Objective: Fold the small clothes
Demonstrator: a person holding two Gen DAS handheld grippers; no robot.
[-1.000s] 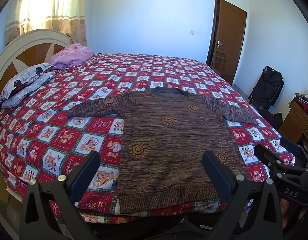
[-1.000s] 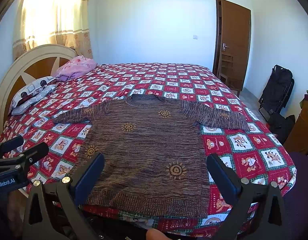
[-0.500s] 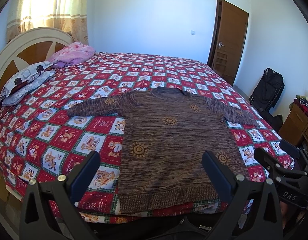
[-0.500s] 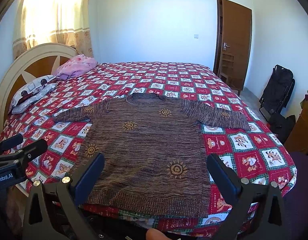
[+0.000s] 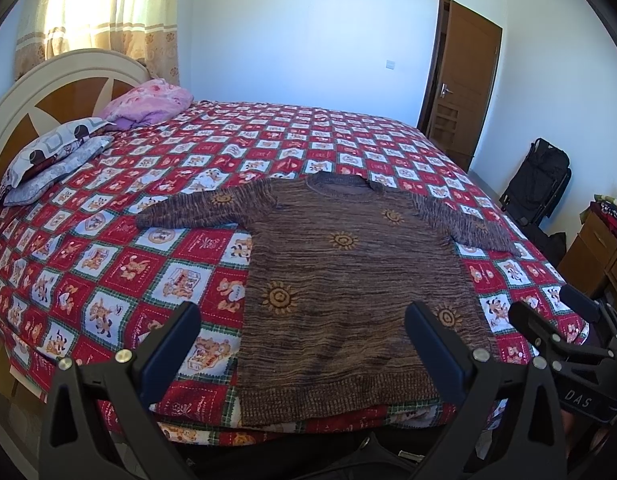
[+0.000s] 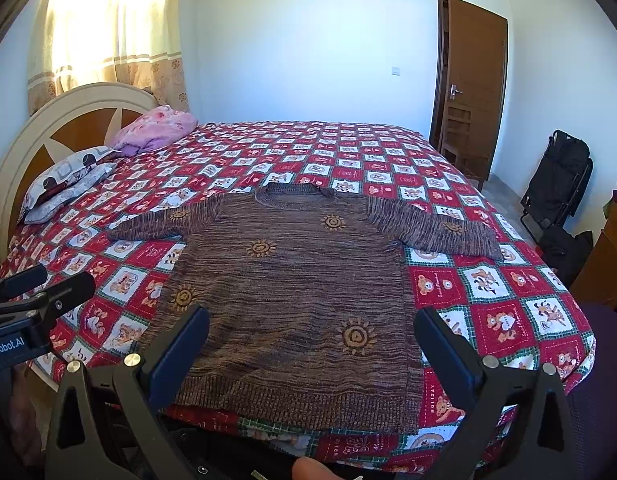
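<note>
Across the red checked bed [image 5: 120, 264] the brown sweater [image 5: 348, 280] lies flat near the front edge, and both grippers, left [image 5: 302, 344] and right [image 6: 312, 346], hang wide open holding nothing (one careless tug could bunch it or slide it off).

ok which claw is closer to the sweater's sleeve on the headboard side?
Left. The left claw hovers open over the hem's headboard-side corner, on that sleeve's side. The right claw hovers open over the hem's other half.

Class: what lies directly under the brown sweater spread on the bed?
The brown sweater lies flat on the red patchwork bedspread. The bedspread's squares beneath it are covered, so unseen.
</note>
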